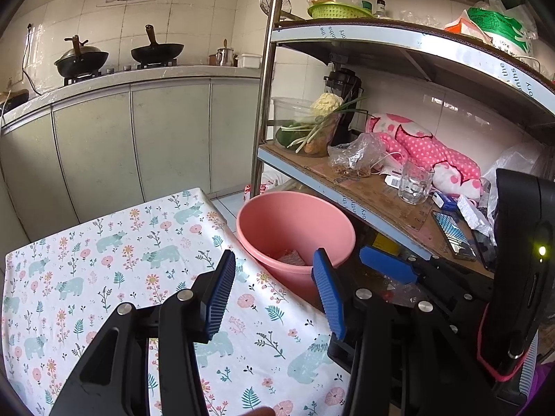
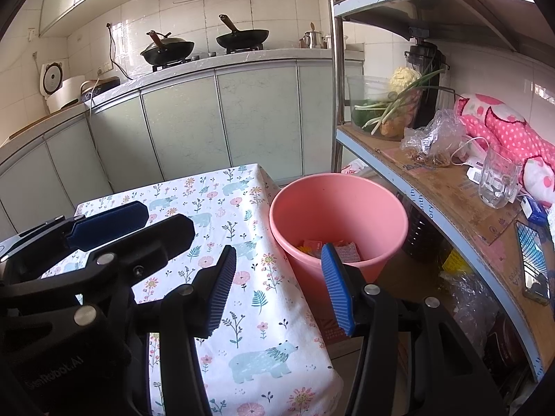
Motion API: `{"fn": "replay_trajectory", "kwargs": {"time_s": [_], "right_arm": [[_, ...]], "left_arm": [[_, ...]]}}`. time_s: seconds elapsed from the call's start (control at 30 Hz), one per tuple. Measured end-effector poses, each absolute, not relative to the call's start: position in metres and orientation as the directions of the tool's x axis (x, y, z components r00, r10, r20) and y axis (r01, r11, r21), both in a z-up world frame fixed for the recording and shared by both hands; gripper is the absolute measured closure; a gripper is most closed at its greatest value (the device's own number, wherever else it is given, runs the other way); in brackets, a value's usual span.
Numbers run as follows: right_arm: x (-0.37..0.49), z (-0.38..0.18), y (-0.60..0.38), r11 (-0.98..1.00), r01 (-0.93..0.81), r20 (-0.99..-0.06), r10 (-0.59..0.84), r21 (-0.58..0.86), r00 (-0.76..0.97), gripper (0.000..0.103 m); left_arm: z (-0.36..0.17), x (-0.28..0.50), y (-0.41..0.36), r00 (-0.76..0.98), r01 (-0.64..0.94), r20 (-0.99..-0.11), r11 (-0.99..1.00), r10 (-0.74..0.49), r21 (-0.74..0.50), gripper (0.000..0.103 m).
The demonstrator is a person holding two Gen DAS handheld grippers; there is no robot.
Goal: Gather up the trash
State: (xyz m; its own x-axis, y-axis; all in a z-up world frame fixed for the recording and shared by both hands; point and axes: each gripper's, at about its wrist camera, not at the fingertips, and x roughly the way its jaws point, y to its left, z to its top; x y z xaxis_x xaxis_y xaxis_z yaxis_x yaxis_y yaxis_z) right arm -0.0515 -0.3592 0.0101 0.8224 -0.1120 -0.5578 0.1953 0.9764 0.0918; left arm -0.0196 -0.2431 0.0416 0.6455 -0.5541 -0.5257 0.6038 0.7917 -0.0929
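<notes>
Two empty grippers over a bare cloth-covered worktop beside a trash bucket

The left gripper [image 1: 274, 291] and right gripper [image 2: 279, 287] both gape wide, holding nothing, above the floral bear-print worktop's [image 2: 242, 215] right edge; just beside it the round pink plastic bucket [image 2: 338, 208] holds crumpled wrappers [image 2: 314, 247].

Left gripper [image 1: 274, 291] and right gripper [image 2: 279, 289] sit side by side, jaws apart (nothing held), both angled downward.
</notes>
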Motion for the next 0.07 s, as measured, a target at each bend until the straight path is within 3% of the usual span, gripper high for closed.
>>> {"fn": "replay_trajectory", "kwargs": {"time_s": [0.07], "right_arm": [[-0.0516, 0.0101, -0.3589, 0.977, 0.195, -0.558, -0.113, 0.09, 0.822, 0.051]], "left_arm": [[0.0416, -0.02, -0.2432, 0.644, 0.605, -0.527, 0.791, -0.555, -0.094, 0.057]]}}
